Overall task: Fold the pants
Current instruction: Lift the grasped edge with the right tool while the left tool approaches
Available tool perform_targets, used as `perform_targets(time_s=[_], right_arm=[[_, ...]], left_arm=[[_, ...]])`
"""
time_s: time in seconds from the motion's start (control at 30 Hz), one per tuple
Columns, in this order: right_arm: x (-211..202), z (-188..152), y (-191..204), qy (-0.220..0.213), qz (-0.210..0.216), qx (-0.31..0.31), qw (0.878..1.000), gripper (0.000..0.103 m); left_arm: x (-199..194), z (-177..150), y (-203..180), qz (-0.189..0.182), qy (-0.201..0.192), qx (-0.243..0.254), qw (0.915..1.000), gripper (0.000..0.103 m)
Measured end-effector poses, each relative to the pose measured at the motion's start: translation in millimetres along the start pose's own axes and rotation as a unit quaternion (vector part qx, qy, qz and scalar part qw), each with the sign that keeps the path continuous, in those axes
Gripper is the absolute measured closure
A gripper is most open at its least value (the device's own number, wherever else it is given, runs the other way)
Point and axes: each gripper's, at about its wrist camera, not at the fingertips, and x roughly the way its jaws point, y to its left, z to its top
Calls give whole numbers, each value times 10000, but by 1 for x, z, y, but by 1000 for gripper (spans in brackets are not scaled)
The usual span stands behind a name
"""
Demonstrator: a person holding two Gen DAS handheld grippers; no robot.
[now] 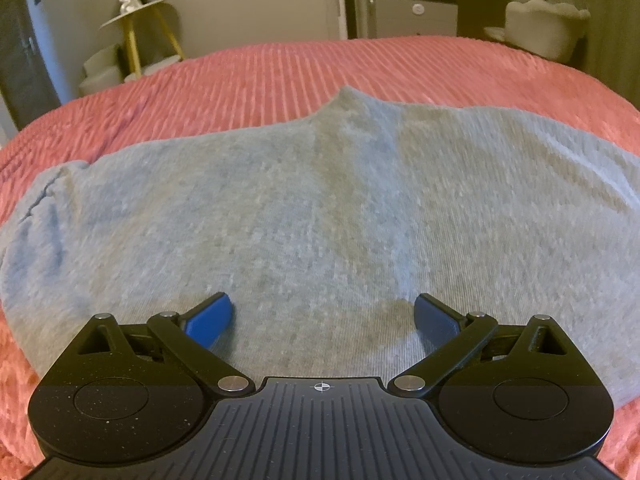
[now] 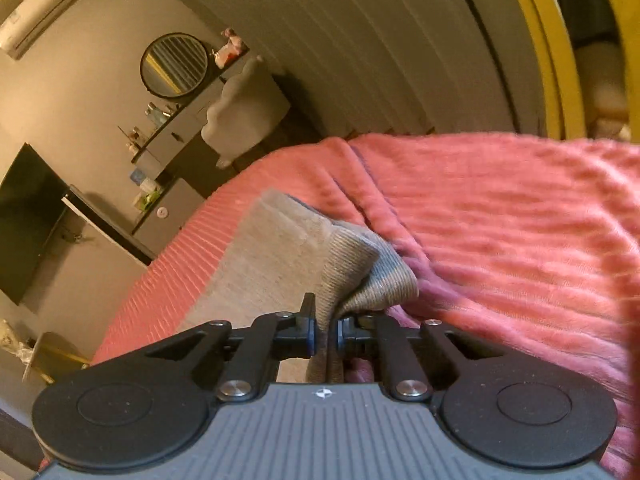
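The grey pants (image 1: 320, 208) lie spread across the middle of the frame on a pink ribbed bedspread (image 1: 280, 68), with a bunched edge at the left. At the bottom centre the left gripper (image 1: 324, 312) hangs over the fabric, its blue-padded fingers (image 1: 210, 316) wide apart. In the upper left stands a round side table (image 1: 136, 20) on yellow legs.
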Motion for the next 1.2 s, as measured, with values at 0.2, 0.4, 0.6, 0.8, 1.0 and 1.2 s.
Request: perform_targets(time_s=[0.2,0.4,0.6,0.8,1.0,1.2], right_arm=[[-2,-4,64,-78,-469,-1383,9893,94],[-28,-31,185,-371,230,-2786,9594,94],[-43,-174,300,607,1800,-4663,8640,94],[-4,-326,305,2203,1656,-5688,7749,91],[-10,-309,302,2280,1732,-5196,8050,85],[-30,-287,302,2264,2375,-4763,8158,62]], left_arm=[[-12,4,6,-115,-178,-149,9997,2],[-25,8,17,-159,-344,-357,9986,2],[-45,11,37,-99,-625,-674,9957,2],[-50,10,57,-409,-535,-1055,9921,2],[-36,13,54,-984,-258,-1179,9878,2],[-31,11,59,-1191,-64,-1301,9843,2]])
